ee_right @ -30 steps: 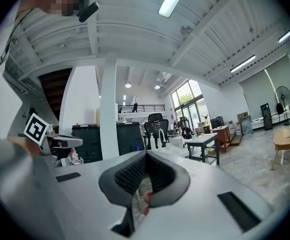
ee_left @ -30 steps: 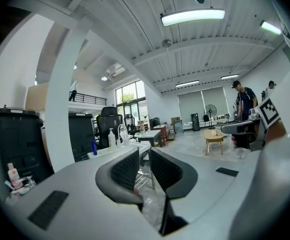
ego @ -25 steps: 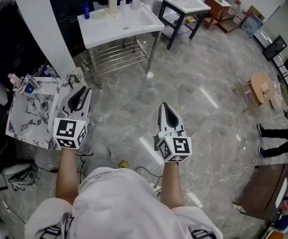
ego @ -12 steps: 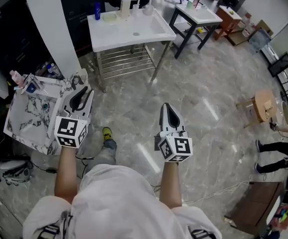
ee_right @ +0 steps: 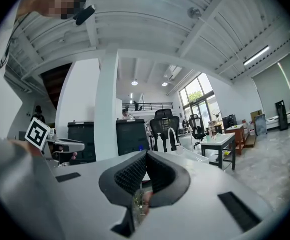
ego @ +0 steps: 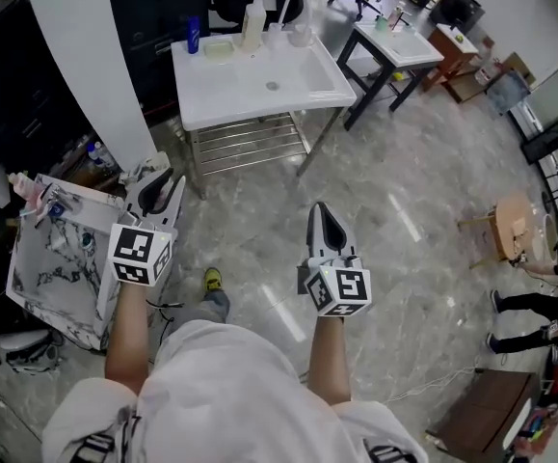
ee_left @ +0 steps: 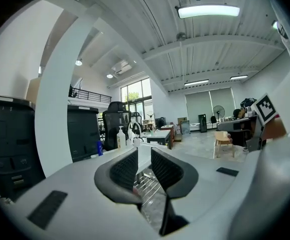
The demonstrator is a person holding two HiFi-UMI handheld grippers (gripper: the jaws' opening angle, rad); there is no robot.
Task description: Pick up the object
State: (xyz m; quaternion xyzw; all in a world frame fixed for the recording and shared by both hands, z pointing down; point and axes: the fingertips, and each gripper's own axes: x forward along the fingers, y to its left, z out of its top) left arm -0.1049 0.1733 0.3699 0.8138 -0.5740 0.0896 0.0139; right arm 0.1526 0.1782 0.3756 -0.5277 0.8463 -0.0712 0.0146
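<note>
We look down on our 2 grippers held above a grey marbled floor (ego: pixel 404 191). The left gripper (ego: pixel 156 187) is by the corner of a marble-patterned tabletop (ego: pixel 42 268) strewn with small items, and the right gripper (ego: pixel 326 224) is well apart from it. Ahead stands a white sink table (ego: pixel 259 83) carrying bottles (ego: pixel 252 13). A wooden stool (ego: pixel 507 228) sits far right.

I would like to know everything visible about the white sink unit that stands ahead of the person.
The white sink unit is a wide, shallow rectangular basin, glossy like ceramic or plastic, with a small drain near its middle. It stands upright on the grey floor on thin metal legs, with a slatted metal shelf beneath. A curved faucet, a white pump bottle and a small blue bottle stand along its back edge.
</note>
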